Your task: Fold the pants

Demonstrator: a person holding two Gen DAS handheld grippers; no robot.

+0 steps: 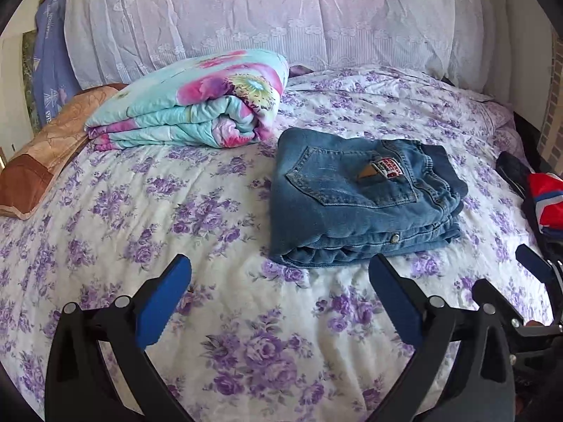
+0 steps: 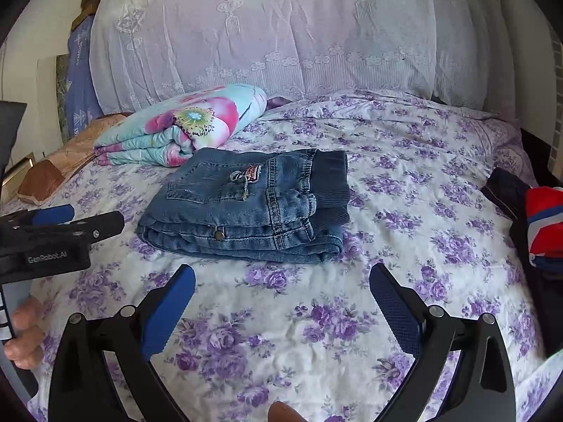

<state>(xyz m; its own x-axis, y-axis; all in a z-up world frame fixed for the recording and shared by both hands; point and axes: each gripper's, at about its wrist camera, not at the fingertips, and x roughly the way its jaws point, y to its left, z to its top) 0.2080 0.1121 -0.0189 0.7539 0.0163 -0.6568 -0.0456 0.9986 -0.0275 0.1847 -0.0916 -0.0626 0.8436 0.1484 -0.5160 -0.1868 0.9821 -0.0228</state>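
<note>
A pair of blue jeans [image 1: 362, 204] lies folded into a compact stack on the purple-flowered bedsheet [image 1: 140, 218], back pocket and patch facing up. My left gripper [image 1: 278, 263] hovers open just in front of the stack, nothing between its blue pads. In the right wrist view the jeans [image 2: 246, 207] lie ahead and slightly left. My right gripper [image 2: 281, 271] is open and empty over the sheet [image 2: 404, 211] in front of them. Each gripper shows in the other's view: the right gripper [image 1: 510, 277] at the right edge, the left gripper [image 2: 95, 215] at the left edge.
A folded turquoise and pink floral quilt [image 1: 197, 105] lies behind the jeans to the left, beside a brown pillow [image 1: 45, 154]. White lace covers the bedding pile [image 1: 264, 17] at the back. A dark garment [image 1: 510, 168] and a red, white and blue one [image 1: 543, 204] lie at the bed's right edge.
</note>
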